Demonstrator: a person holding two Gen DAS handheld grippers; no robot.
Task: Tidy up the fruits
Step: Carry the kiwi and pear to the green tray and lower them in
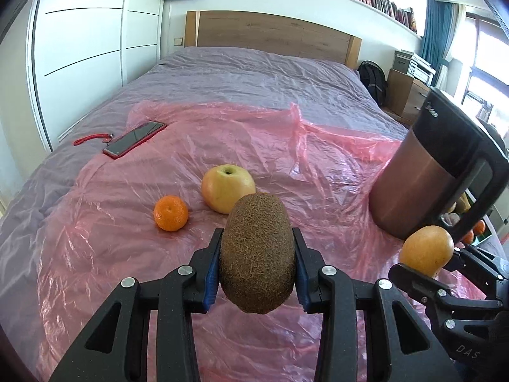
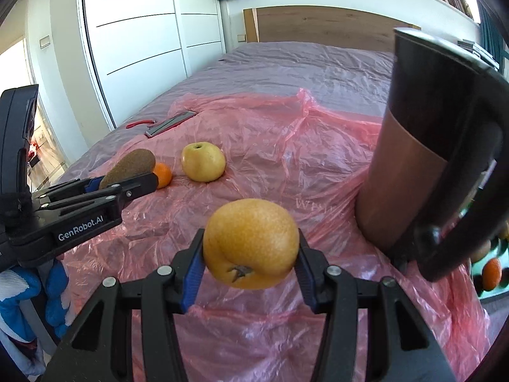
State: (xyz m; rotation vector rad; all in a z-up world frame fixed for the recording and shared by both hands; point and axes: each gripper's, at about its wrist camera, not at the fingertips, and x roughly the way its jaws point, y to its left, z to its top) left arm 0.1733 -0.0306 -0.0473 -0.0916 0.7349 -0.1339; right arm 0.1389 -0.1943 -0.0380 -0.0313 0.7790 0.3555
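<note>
Left wrist: tongs (image 1: 258,256) clamp kiwi (image 1: 257,251), long axis pointing forward.

"GenRobot.AI" stands in white on the left claw (image 2: 132,180); "DAS" shows on the right claw (image 1: 423,262).

Left wrist view close behind left claw (image 1: 257,254), facing up the bed (image 1: 254,70) toward headboard, right wrist view likewise behind right claw (image 2: 251,248), both sharing apple (image 1: 227,187), tangerine (image 1: 170,212), kettle (image 1: 435,172).
</note>
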